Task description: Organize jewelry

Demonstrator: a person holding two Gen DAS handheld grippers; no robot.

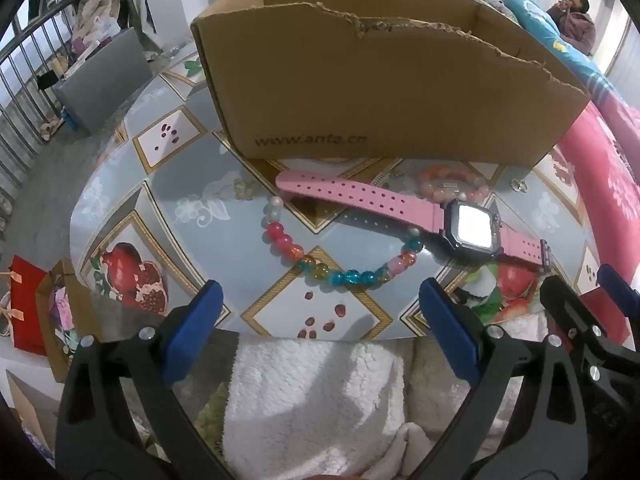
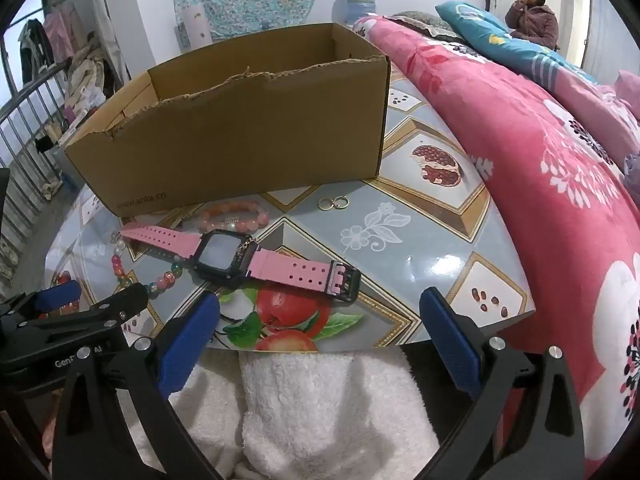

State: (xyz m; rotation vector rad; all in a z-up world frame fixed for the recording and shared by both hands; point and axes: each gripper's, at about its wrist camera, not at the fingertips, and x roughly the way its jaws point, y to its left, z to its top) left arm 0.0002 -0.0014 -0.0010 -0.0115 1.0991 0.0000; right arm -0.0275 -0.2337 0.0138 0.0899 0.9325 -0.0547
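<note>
A pink-strapped watch (image 1: 400,208) (image 2: 236,258) with a black square case lies flat on the patterned table (image 1: 180,184) (image 2: 420,240). A string of coloured glass beads (image 1: 340,276) (image 2: 160,280) curves under it. A pink bead bracelet (image 1: 448,184) (image 2: 236,214) lies behind the watch, near the open cardboard box (image 1: 360,92) (image 2: 240,136). Two small gold rings (image 2: 333,202) (image 1: 520,186) rest to the right. My left gripper (image 1: 320,308) hangs open over the table's near edge, below the beads. My right gripper (image 2: 320,316) is open too, just short of the watch buckle, with nothing between its fingers.
A pink flowered quilt (image 2: 560,168) lies along the table's right side. White fleece fabric (image 1: 312,400) (image 2: 328,408) sits below the near edge. A person (image 2: 532,16) sits at the far right. A metal railing (image 1: 24,80) and red bags (image 1: 28,304) stand at the left.
</note>
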